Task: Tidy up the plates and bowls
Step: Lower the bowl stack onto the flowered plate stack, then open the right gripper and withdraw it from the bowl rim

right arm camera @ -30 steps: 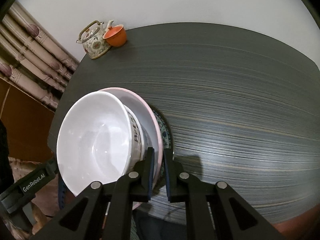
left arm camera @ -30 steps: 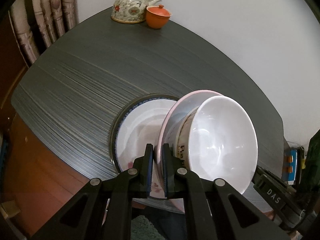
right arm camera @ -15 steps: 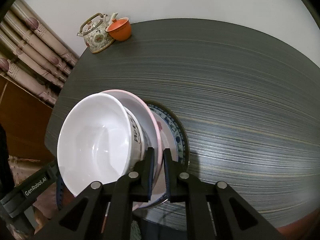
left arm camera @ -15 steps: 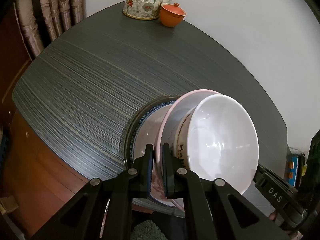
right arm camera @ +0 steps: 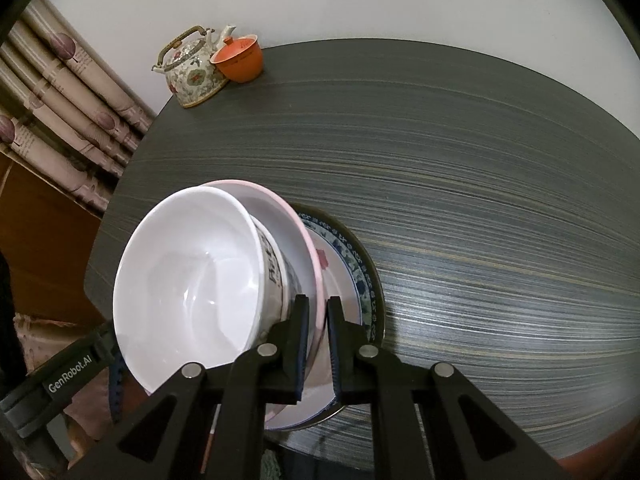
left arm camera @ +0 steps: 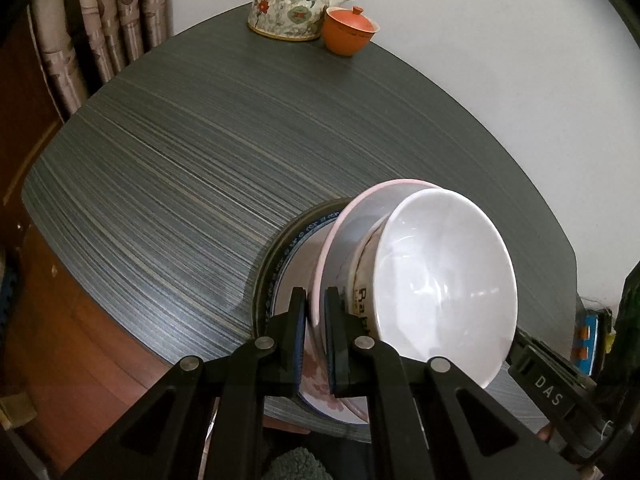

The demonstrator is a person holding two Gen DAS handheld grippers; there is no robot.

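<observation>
A dark, streaked bench [left arm camera: 192,168] stood against a pale wall, with a patterned curtain [right arm camera: 60,120] at its far corner.

The left fingers [left arm camera: 298,332] were clamped on the near rim of a pink plate [left arm camera: 352,216], one finger on each face of the rim. The right fingers [right arm camera: 300,328] were clamped on the same plate's [right arm camera: 280,204] rim from the other side. On the plate sat a white bowl [left arm camera: 440,280], with dark lettering on its outer wall; in the right view the bowl [right arm camera: 192,276] hid most of the plate.

Under the pink plate lay a blue-rimmed plate [right arm camera: 356,272], flat on the bench near its front edge. Whether the pink plate touched it could not be told. In the left view only a crescent of the blue-rimmed plate [left arm camera: 288,256] showed beside the pink plate.

Well beyond the pink plate, at the bench's far corner, stood a flowered teapot [left arm camera: 292,6] with a lidded orange cup [left arm camera: 348,32] just beside it, near the wall.
</observation>
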